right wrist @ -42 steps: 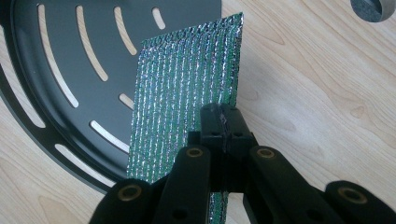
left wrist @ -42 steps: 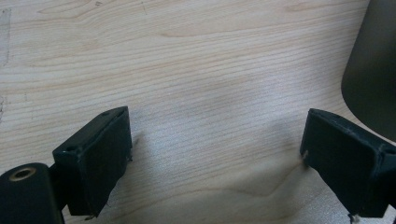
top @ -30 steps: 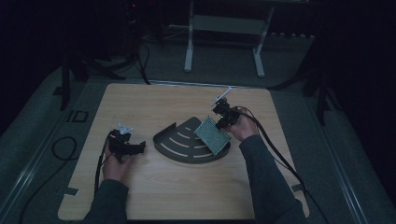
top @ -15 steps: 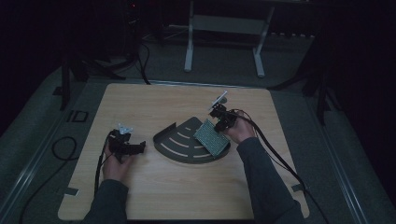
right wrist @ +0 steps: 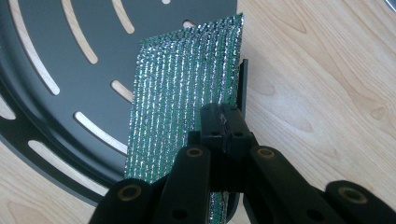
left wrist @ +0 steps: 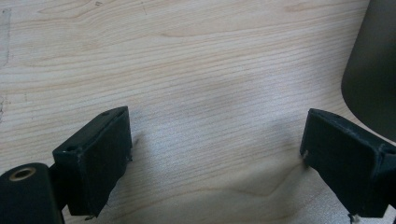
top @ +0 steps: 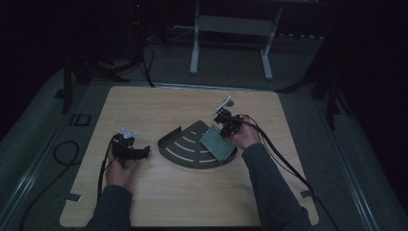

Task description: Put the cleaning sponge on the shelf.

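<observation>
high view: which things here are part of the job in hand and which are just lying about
In the job:
- right gripper, shut on the green and silver mesh pad
- black slotted tray, which the pad is held over

Lying about or idle:
- left gripper, jaws open over bare table
- white stand on the floor beyond the table
- black cable loop on the floor

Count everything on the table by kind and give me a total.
Grippers: 2, the left gripper open on bare wood, the right gripper clamping the pad.
Black slotted tray: 1
Green-and-silver mesh pad: 1
Total: 4
</observation>
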A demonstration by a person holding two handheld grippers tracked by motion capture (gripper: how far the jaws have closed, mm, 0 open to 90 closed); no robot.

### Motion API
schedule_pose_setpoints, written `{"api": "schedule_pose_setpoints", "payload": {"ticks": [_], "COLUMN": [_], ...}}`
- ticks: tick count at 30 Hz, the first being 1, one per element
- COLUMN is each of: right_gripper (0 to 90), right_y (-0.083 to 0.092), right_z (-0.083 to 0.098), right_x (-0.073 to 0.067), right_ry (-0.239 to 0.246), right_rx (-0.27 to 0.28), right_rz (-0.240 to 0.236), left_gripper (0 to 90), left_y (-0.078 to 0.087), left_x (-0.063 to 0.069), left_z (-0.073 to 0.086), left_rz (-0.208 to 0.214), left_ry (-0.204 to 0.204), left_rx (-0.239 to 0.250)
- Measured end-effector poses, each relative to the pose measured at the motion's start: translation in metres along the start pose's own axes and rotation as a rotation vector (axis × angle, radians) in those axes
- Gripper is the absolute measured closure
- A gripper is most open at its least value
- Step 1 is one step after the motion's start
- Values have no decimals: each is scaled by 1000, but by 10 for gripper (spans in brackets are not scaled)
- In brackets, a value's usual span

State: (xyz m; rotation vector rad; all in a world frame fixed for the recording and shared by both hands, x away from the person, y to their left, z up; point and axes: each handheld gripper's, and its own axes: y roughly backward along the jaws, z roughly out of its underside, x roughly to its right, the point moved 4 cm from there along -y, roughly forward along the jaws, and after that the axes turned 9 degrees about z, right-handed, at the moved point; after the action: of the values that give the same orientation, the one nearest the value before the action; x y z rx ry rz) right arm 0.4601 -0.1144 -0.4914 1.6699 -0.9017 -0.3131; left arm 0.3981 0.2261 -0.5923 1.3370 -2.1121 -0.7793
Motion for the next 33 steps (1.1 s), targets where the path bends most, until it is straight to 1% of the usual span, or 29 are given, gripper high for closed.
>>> {"api": "schedule_pose_setpoints", "payload": {"ticks": [13, 26, 29, 33], "right_gripper": [895, 892, 892, 892], "right_y": [-4, -13, -16, -17], "right_z": [1, 1, 1, 1], "right_x": [-2, -5, -4, -5], "right_ry": [2, 13, 26, 24], "right_rx": [-13, -43, -49, -54], "right_rz": [2, 26, 39, 44], "left_gripper": [95, 95, 95, 95], "left_y": [0, 0, 0, 0], "left_x": [0, 0, 0, 0], "left_z": [0, 0, 0, 0], "left_rz": [0, 0, 0, 0], "left_ry": [1, 0, 0, 0], "left_rx": [1, 0, 0, 0]}}
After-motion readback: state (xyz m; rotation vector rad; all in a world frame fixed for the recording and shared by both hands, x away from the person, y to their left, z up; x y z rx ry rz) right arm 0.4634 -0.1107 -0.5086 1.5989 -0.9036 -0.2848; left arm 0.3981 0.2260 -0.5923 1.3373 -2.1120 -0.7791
